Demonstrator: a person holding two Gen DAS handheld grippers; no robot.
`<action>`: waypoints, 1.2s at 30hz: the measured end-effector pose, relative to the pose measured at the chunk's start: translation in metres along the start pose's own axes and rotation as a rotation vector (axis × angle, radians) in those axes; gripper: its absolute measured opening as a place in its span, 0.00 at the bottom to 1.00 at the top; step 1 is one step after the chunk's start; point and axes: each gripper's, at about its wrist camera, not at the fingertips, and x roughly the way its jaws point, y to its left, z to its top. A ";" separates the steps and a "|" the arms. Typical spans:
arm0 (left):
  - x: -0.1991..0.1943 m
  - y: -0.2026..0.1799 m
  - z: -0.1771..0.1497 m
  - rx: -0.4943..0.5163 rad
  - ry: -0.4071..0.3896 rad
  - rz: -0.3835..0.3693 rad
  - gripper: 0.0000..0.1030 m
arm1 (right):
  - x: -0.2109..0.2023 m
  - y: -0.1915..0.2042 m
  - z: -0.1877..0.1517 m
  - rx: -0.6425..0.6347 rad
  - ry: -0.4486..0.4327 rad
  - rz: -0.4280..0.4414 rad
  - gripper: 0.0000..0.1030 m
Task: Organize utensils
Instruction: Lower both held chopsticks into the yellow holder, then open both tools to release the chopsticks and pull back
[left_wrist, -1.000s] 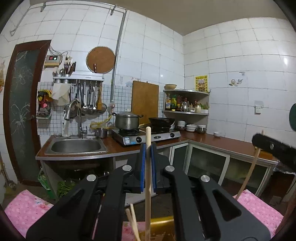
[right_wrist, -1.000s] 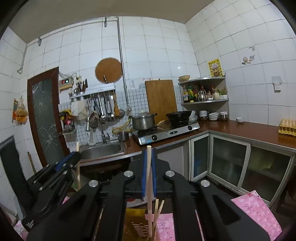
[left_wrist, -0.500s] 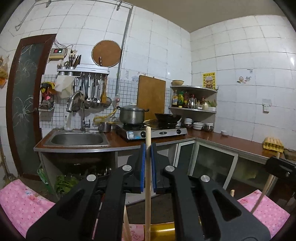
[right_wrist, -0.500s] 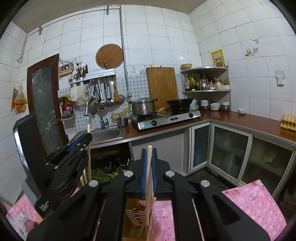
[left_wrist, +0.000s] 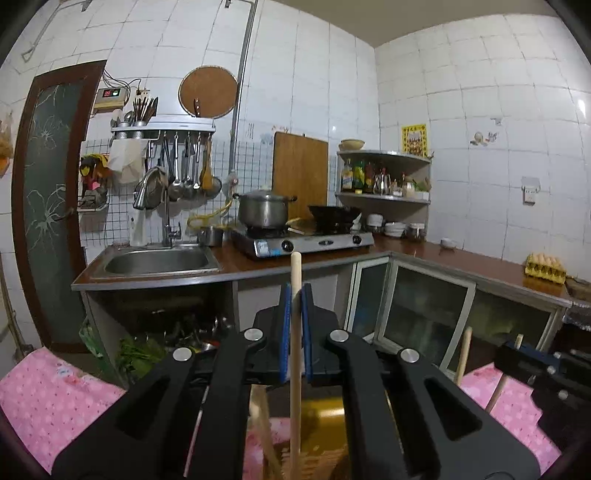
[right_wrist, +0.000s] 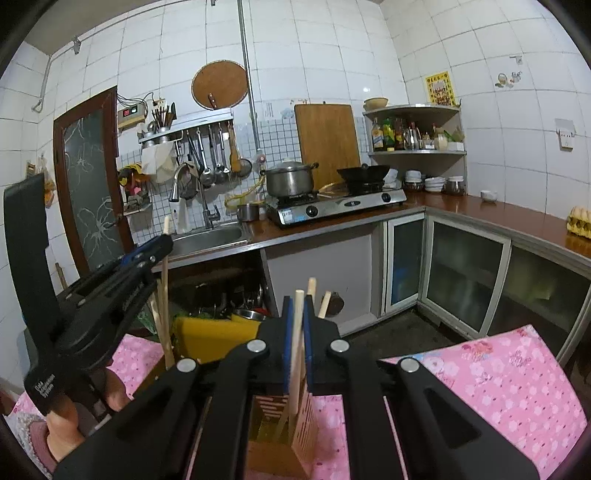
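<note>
While the left gripper (left_wrist: 295, 332) is clamped on an upright wooden chopstick (left_wrist: 294, 354), its lower end and whatever lies below are cut off. The right gripper (right_wrist: 297, 343) pinches another chopstick (right_wrist: 296, 354), long axis vertical, its tip directly over the slotted wooden holder (right_wrist: 284, 428) just beneath, nearer this hand.

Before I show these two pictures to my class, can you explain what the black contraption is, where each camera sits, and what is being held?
No robot: a person carries a hand-held two-finger gripper in each hand, each with a camera looking along its fingers. In the left view, the left gripper is shut on a wooden chopstick. In the right view, the right gripper is shut on another chopstick above a slotted wooden utensil holder on a pink floral cloth. Behind is a kitchen counter.
</note>
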 end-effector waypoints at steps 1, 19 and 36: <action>0.001 0.002 -0.004 0.002 0.010 -0.001 0.04 | -0.001 0.000 -0.002 -0.002 -0.004 -0.001 0.05; -0.042 0.035 -0.013 -0.033 0.129 -0.039 0.43 | -0.016 -0.007 0.010 0.035 0.029 0.002 0.44; -0.153 0.085 -0.078 -0.065 0.377 -0.026 0.95 | -0.110 0.025 -0.094 -0.043 0.212 -0.167 0.62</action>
